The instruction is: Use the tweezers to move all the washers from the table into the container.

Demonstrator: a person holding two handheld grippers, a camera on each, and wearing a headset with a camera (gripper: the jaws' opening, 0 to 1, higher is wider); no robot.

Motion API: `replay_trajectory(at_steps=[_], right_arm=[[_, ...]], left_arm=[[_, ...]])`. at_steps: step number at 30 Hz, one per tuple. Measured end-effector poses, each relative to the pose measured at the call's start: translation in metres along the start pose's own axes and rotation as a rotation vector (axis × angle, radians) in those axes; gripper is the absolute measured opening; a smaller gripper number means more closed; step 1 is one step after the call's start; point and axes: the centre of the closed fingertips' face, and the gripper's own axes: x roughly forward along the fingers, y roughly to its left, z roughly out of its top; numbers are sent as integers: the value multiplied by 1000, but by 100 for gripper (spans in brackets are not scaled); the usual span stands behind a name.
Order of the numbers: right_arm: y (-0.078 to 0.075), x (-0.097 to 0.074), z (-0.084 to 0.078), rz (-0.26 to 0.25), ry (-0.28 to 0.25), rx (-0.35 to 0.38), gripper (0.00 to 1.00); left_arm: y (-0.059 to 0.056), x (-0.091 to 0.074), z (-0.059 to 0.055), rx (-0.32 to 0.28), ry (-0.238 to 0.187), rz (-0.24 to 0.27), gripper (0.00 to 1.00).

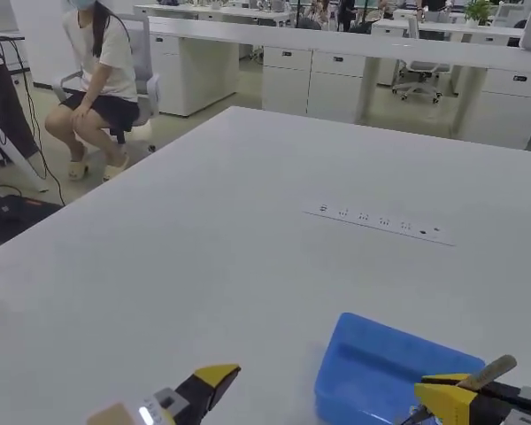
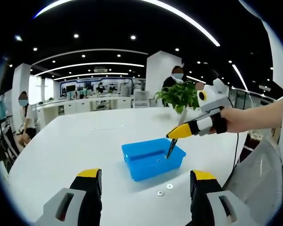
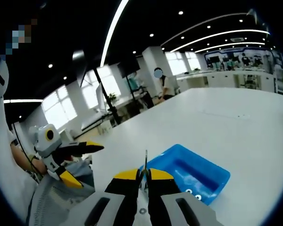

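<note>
Plainly, a smooth white table (image 1: 203,266) is spanning the bright office; left gripper (image 2: 146,174) is hanging spread; right gripper (image 3: 144,173) is pinching metal tweezers (image 2: 172,143) dipping into the blue plastic container (image 2: 151,172); two washers (image 2: 170,186) are lying beside it.

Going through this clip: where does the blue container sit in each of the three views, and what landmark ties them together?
Head view: container at the bottom edge, right of centre.
Left gripper view: container just below the middle, beyond the open jaws.
Right gripper view: container low, right of centre, just past the jaws.
Shared landmark: the tweezers held in the right gripper, pointing down at the container.
</note>
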Motion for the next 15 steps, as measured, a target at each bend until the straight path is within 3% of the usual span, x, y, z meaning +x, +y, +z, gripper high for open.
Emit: replay_trajectory(at_steps=[8, 15], right_arm=[[-11, 2, 10, -19, -15, 20, 3], [-25, 5, 11, -43, 7, 31, 3]], left_arm=[[1, 0, 1, -2, -4, 4, 77], [1, 0, 0, -1, -3, 3, 77]])
